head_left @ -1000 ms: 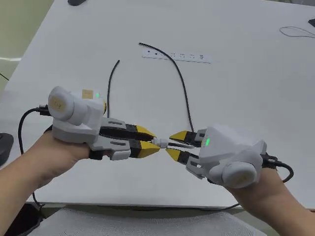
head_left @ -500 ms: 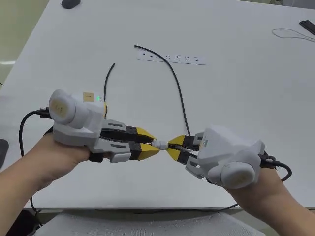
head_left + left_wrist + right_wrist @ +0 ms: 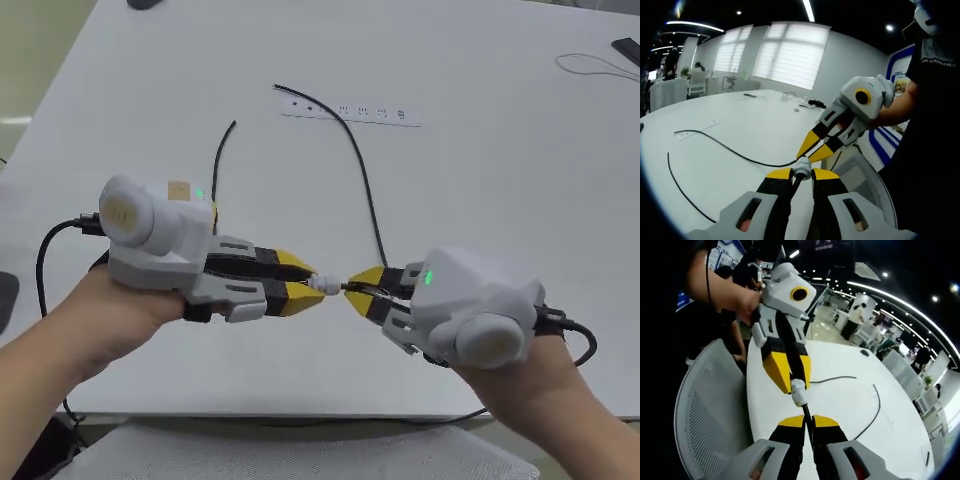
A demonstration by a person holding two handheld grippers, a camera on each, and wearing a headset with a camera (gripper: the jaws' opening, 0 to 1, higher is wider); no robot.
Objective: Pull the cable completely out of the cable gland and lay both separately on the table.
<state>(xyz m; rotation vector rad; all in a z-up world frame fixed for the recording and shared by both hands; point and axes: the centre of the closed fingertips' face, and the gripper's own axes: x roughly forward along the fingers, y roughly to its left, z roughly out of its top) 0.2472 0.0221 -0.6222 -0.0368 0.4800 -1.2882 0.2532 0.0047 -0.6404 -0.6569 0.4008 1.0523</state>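
At centre-left of the head view, the left gripper (image 3: 305,287) has its jaws clamped on the white cable gland (image 3: 322,285), held in the air above the near edge of the table (image 3: 500,220). Just to the right, almost tip to tip with it, the right gripper (image 3: 362,290) has its jaws pinched on the black cable (image 3: 369,200) close to where it leaves the gland. Gland and cable share one axis running left-right across the frame, so the pull should follow that line, the grippers drawn straight apart.

Black cable (image 3: 366,185) — white cable gland (image 3: 323,286) (table (image 3: 500,180) white too).
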